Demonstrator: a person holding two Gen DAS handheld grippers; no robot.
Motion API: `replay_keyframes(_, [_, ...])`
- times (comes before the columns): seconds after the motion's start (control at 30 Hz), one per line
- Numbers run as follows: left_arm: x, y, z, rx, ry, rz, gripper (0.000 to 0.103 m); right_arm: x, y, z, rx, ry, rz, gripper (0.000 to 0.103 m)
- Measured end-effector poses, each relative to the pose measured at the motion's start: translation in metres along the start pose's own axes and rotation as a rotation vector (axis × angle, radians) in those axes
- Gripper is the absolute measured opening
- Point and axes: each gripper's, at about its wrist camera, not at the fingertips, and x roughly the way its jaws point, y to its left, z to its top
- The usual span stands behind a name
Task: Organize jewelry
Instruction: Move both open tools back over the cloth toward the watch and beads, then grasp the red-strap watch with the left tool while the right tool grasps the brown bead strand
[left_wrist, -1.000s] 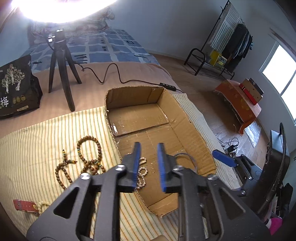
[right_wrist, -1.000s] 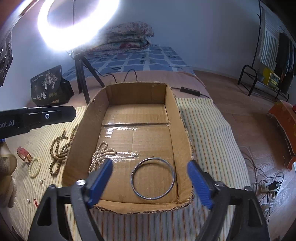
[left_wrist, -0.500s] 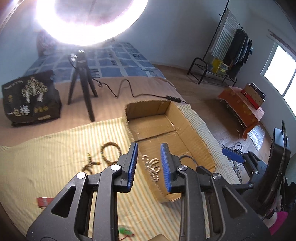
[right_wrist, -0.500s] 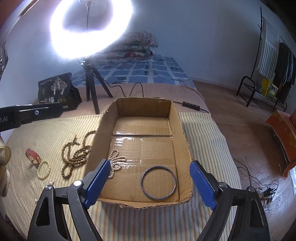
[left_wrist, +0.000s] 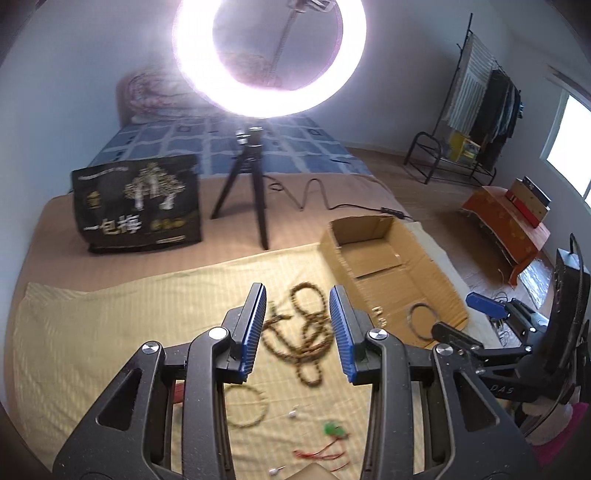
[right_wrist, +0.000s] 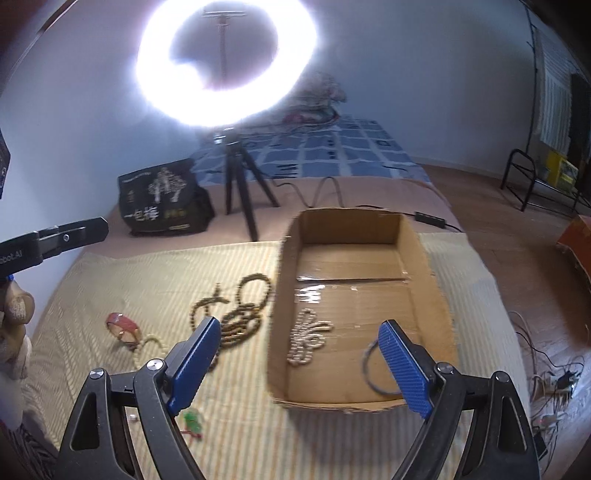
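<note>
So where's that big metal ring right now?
The metal ring lies flat in the cardboard box, in its near right corner in the right wrist view, partly hidden by the gripper's finger, just right of the pale bead strand.

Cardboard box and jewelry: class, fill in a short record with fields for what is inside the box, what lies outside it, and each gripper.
in box: pale bead string; metal bangle, inside the cardboard box
on striped cloth: brown bead necklace; red bracelet; green charm
left gripper: jaws opening, nothing between them
right gripper: open, empty
</note>
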Motion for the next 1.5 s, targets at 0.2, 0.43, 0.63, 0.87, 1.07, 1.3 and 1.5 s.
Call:
replay_keyframes(0.2, [-0.006, 0.039, -0.013, -0.017, 0.031, 0.047, 0.036, 0.014, 0.032, 0.0, -0.033, 0.037, 0.064, 0.083])
replay_keyframes(0.43, [-0.005, 0.078, -0.033, -0.048, 0.087, 0.059, 0.036, 0.052, 0.067, -0.007, -0.056, 0.148, 0.11, 0.08])
replay_keyframes(0.63, [0.004, 0.097, -0.057, -0.032, 0.169, 0.048, 0.036, 0.079, 0.089, -0.015, -0.115, 0.207, 0.098, 0.08])
replay_keyframes(0.87, [0.02, 0.093, -0.085, 0.073, 0.252, 0.044, 0.036, 0.103, 0.091, -0.019, -0.103, 0.262, 0.089, 0.08])
replay_keyframes(1.07, [0.041, 0.093, -0.095, 0.124, 0.306, 0.046, 0.036, 0.116, 0.095, -0.018, -0.12, 0.278, 0.08, 0.083])
replay_keyframes(1.3, [0.062, 0.097, -0.102, 0.166, 0.337, 0.071, 0.051, 0.119, 0.103, -0.017, -0.158, 0.266, 0.066, 0.084])
replay_keyframes(1.5, [0.07, 0.104, -0.099, 0.14, 0.335, 0.058, 0.051, 0.125, 0.114, -0.018, -0.174, 0.276, 0.065, 0.084])
